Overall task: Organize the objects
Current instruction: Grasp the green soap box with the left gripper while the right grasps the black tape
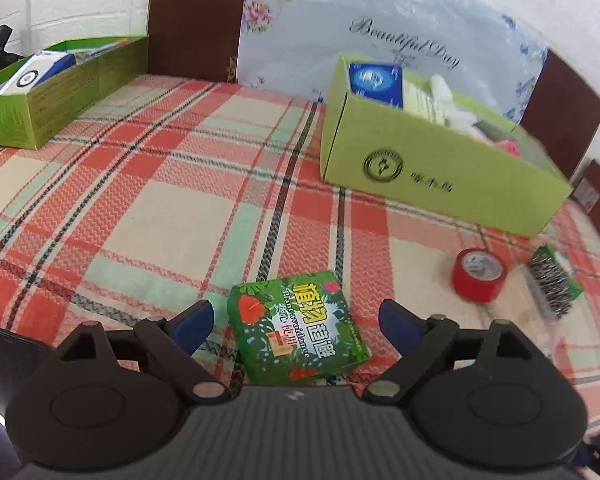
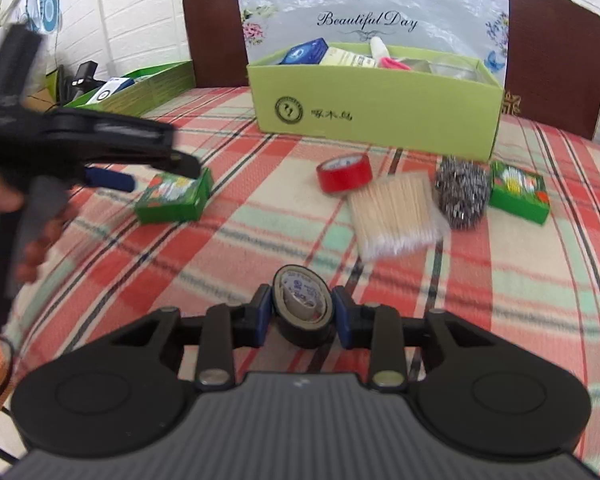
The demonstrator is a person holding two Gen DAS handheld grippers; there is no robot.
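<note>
Behind steel scourer [image 1: 550,282], half-hidden green box [image 1: 568,276]

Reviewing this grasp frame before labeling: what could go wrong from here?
1. The right gripper pinches the black tape roll across its curved rim, so it may roll or slip out.
2. The left gripper, open, straddles the green box, which sits skewed; closing on its corners could twist it.

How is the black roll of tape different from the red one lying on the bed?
The black tape roll is clamped between the pads of the right hand-held gripper; the red tape roll lies free on the plaid blanket, untouched. The black roll's open core faces the camera; the red roll sits tilted near the green box. They also differ in colour. Both are round rolls with a printed paper core.
</note>
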